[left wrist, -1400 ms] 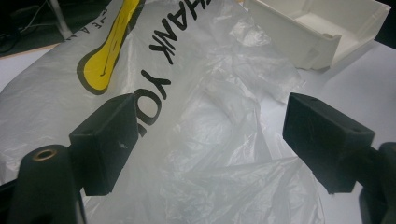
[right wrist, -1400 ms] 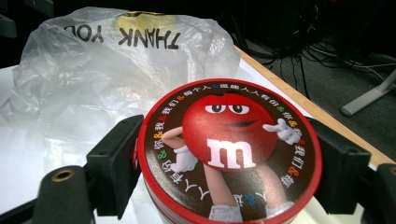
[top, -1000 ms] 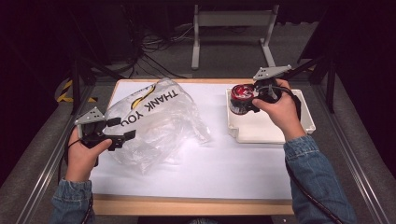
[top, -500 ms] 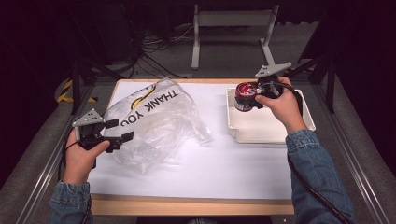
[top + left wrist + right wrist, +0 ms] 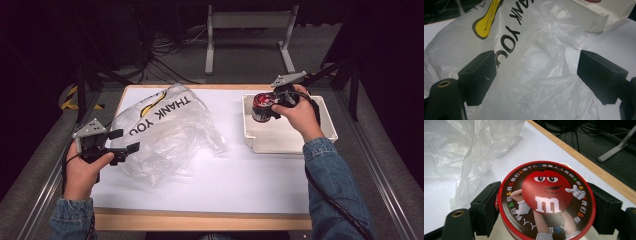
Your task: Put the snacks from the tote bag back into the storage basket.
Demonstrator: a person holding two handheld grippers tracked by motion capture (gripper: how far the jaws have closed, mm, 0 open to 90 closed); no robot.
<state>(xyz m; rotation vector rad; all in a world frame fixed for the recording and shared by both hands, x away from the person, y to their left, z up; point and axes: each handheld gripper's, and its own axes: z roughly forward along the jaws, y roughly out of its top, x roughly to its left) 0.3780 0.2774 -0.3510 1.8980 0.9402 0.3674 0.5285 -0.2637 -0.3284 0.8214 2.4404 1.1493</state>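
Note:
A round red candy tin (image 5: pixel 261 106) (image 5: pixel 546 199) with a red cartoon figure on its lid sits between the pads of my right gripper (image 5: pixel 267 106) (image 5: pixel 546 207), which is shut on it just above the far left corner of the white tray (image 5: pixel 280 142). A crumpled clear plastic bag (image 5: pixel 162 127) (image 5: pixel 531 57) printed THANK YOU lies on the left half of the white table. My left gripper (image 5: pixel 124 142) (image 5: pixel 536 77) hovers at the bag's near left edge, jaws wide apart with only bag film below them.
The white tray's corner (image 5: pixel 599 17) lies beyond the bag in the left gripper view. The table's wooden far edge (image 5: pixel 584 161) runs behind the tin. Cables (image 5: pixel 165 47) and a grey stand foot (image 5: pixel 250 22) lie on the floor past the table.
My right hand has carried the tin a little to the right and down toward the tray. The left hand and the bag have stayed where they were.

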